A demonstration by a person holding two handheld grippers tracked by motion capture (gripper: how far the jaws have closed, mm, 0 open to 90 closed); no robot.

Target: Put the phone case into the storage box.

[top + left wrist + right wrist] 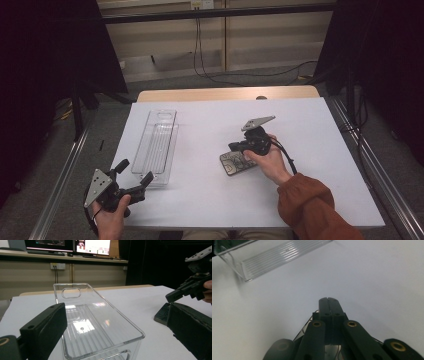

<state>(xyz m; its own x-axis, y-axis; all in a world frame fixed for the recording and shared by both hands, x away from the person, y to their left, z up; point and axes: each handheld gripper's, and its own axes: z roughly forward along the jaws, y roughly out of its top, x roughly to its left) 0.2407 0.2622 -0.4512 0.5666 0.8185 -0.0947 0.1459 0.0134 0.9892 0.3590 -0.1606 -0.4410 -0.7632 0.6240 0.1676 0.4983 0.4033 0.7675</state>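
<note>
A clear plastic tray (156,145) lies lengthwise on the left part of the white table; the left gripper view looks into its empty ribbed inside (100,322). My left gripper (135,172) is open at the tray's near end, one jaw on each side of that end (116,312). A flat dark patterned case (236,162) lies right of centre, its edge (162,313) seen low on the table. My right gripper (237,146) hovers over the case's far edge with its jaws pressed together and nothing seen between them (328,301).
The white sheet (210,200) covers the table, with a wooden strip (225,93) at the far edge. Metal rails (370,165) run along both sides. Cables (210,75) lie on the floor beyond. Monitors (92,246) stand behind the table.
</note>
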